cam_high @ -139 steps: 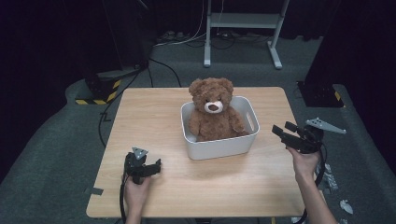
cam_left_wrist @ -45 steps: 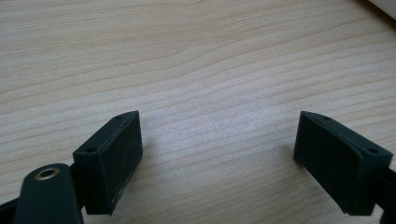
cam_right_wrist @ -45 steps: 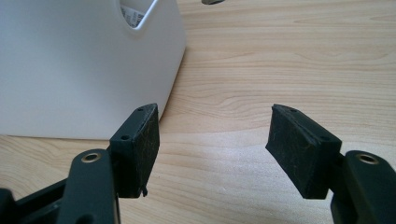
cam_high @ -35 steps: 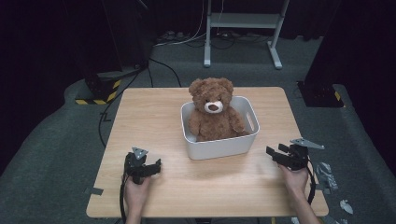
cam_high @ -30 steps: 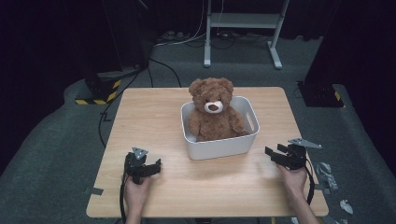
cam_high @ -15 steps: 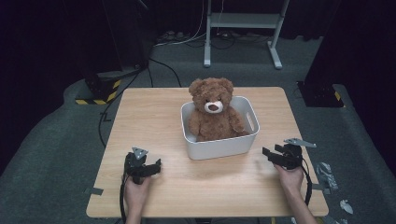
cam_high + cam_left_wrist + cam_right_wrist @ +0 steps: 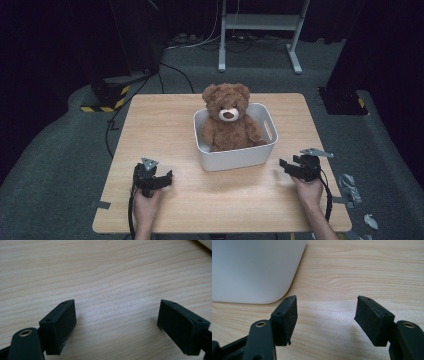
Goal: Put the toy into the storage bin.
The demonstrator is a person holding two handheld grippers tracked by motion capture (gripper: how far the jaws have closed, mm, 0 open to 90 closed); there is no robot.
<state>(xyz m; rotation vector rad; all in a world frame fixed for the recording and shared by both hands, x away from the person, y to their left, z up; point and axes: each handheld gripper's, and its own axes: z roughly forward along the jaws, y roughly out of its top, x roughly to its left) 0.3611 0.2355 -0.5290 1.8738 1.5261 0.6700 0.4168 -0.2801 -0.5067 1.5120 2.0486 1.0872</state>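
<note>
High view: bench (image 7: 165, 125) lit evenly from above, bright centre of frame, surroundings fall to near black toward upper left and right edges. Picture soft, low detail, slight blocky compression. White bin (image 7: 235, 157) close to overexposed, no hard glare. Short soft shadows under my hand-held grippers, left (image 7: 159, 180) and right (image 7: 289, 166).

Left gripper view: wood grain sharp mid-frame, pale sheen patch between my jaws, near jaw bases slightly blurred.

Right gripper view: bin wall (image 7: 254, 270) upper left washed out and featureless, soft shadow along its bottom edge, jaws in lower frame a bit defocused.
</note>
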